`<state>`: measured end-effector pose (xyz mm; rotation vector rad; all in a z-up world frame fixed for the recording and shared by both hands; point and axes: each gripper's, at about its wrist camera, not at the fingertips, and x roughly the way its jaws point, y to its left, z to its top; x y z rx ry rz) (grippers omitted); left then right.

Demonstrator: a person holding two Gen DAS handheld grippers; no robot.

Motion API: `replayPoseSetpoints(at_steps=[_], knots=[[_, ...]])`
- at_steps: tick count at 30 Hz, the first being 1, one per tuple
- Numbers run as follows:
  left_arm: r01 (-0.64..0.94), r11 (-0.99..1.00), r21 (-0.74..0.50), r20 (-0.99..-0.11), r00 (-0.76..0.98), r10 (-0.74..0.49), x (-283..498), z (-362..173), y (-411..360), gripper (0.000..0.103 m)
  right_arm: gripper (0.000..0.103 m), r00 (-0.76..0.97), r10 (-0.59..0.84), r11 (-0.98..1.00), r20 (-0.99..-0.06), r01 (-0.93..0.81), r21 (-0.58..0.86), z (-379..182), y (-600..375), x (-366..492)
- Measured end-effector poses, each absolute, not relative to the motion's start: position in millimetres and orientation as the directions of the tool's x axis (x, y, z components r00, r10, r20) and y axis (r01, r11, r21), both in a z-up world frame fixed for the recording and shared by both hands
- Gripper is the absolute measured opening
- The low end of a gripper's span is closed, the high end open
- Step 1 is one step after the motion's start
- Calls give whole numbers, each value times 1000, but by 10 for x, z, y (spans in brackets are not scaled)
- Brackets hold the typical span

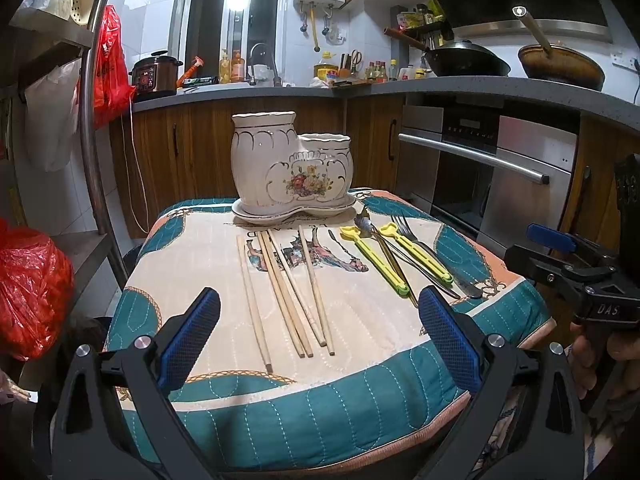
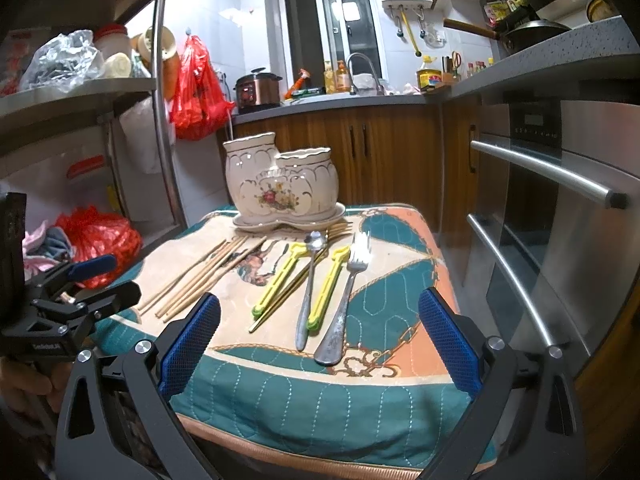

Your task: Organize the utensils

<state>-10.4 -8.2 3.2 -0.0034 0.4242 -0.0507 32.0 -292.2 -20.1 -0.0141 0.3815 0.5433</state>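
Note:
A cream ceramic two-cup utensil holder [image 1: 290, 168] [image 2: 280, 184] with a flower print stands on its saucer at the back of a small quilted table. Several wooden chopsticks [image 1: 288, 288] [image 2: 200, 280] lie side by side in front of it on the left. To their right lie yellow-green plastic utensils [image 1: 376, 258] [image 2: 280, 280], a spoon [image 2: 310, 288] and a steel fork [image 2: 344, 300] [image 1: 416, 240]. My left gripper [image 1: 320, 340] hovers open above the table's near edge, in line with the chopsticks. My right gripper [image 2: 320, 340] is open too, just short of the fork and spoon handles.
The quilted teal and cream cover [image 1: 320, 408] drops off at every side. A steel oven front [image 2: 560, 220] with bar handles stands close on the right. Metal shelving [image 2: 120, 92] and red plastic bags [image 1: 32, 292] crowd the left. Wooden cabinets [image 1: 192, 152] lie behind.

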Motion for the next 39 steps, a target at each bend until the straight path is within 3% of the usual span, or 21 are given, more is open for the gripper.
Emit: replayPoseSetpoints(at_steps=[39], knots=[[38, 999, -13, -408, 912, -40, -105, 57, -61, 98, 98, 787, 504, 856, -355, -510, 86, -185, -2912, 303]])
